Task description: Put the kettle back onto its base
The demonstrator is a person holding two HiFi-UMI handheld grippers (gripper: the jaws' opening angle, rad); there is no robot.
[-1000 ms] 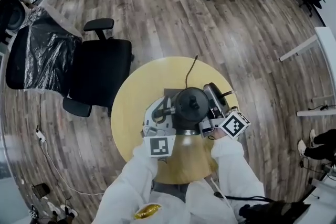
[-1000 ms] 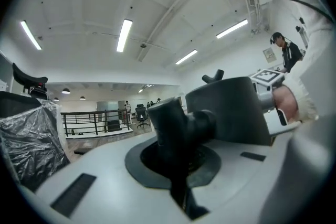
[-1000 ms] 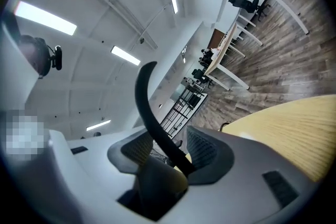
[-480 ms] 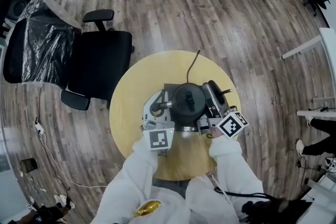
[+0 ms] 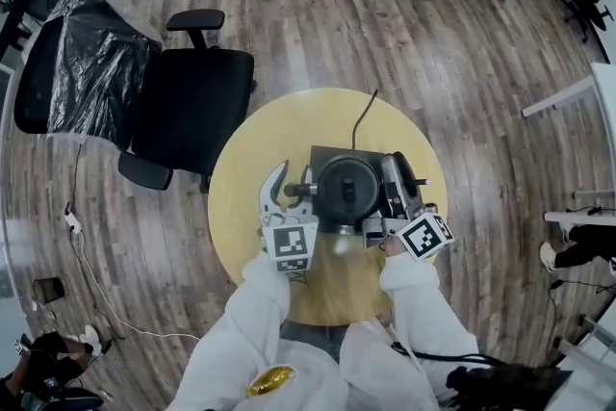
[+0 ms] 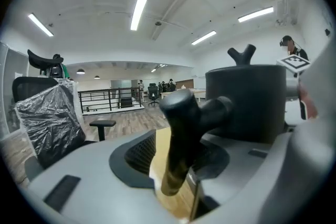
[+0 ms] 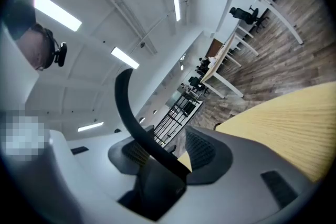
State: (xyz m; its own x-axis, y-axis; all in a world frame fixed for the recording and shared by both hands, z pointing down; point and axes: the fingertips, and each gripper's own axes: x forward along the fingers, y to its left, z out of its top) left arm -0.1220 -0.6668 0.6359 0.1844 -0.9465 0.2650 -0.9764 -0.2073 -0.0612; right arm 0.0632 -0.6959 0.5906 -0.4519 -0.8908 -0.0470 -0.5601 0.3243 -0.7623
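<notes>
Looking down from the head view, we find the kettle [image 5: 346,191] close to the centre of the round table [image 5: 250,236], standing squarely over its dark base [image 5: 322,157]. We cannot see the contact between the two. A cord [image 5: 364,115] leaves the base toward 12 o'clock and runs off the table edge. An office chair [image 5: 188,120] stands on the floor at the table's 10 o'clock.

We note the left gripper [image 5: 292,188] at the kettle's 9 o'clock. Its jaws have just been opening and now stand wide. The kettle's black side arm [image 6: 181,113] lies between them, and a clear gap shows on the left-hand pad's side, so we record no grip. Behind the arm we see the kettle body, upright, with a forked lid knob [image 6: 241,54] on top.

We note the right gripper [image 5: 404,176] at the kettle's 3 o'clock. Its jaws are also spread broadly, but they are closed on the curved handle [image 7: 126,107]. The lower end of the handle fills the space from one pad to the other.
</notes>
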